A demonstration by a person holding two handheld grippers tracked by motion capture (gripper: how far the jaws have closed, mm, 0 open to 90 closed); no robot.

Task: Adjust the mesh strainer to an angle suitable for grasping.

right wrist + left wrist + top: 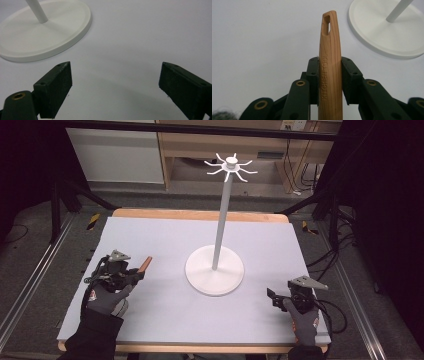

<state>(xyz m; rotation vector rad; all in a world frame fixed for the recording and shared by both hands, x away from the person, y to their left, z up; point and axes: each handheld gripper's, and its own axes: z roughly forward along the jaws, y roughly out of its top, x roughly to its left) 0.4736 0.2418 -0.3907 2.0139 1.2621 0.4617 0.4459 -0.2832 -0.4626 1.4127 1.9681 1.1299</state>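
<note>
Currently the left gripper (329, 72) has its fingers (313, 75) pinching a wooden handle (329, 50) mid-shaft, its slotted end beyond the tips, toward the white stand (215, 270). Judged light, stiff, smooth; mid-shaft suits. Right gripper (115, 85) fingers spread over bare desk (140, 37).

Surface (165, 240): pale lilac-grey sheet, light wood edge at far side. Stand (215, 270): plain white base, pole and hooked top. Wooden handle (329, 62): warm orange-brown, fine straight grain, "KITCHEN TOOL" stamped along it. Left gripper (329, 75): matt black fingers (348, 72), brass-coloured rivets. Right gripper (115, 85): the same black fingers (56, 82). Gloves (107, 300): grey with red marks, black sleeves.
</note>
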